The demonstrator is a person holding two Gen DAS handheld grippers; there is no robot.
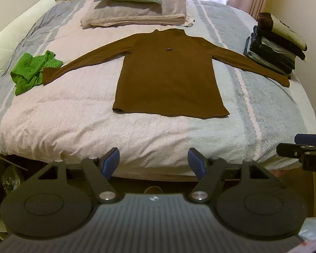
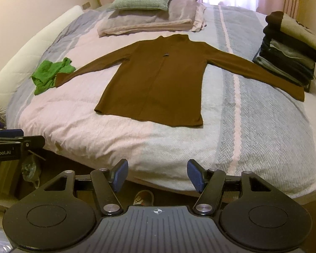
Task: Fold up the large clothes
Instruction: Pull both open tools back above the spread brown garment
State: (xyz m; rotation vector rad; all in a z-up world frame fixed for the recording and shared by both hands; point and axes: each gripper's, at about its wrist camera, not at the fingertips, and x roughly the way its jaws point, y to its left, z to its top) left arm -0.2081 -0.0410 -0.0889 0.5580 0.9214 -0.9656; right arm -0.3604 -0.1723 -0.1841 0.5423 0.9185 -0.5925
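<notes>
at the near edge of the bed [image 1: 52,135], the left gripper [image 1: 153,161] and right gripper [image 2: 157,174] hang off the mattress, each with jaws apart and nothing between them. beyond them, at the bed's middle, the brown long-sleeved top [image 1: 168,73] lies flat with sleeves spread toward both side edges, one cuff touching a crumpled green garment [image 1: 33,71] at the left edge, the other reaching a stack of folded clothes [image 1: 278,44] at the right edge. farthest, two pillows [image 1: 134,4] sit at the head.

Brown long-sleeved top [image 1: 170,78] flat on bed, sleeves outspread.
</notes>
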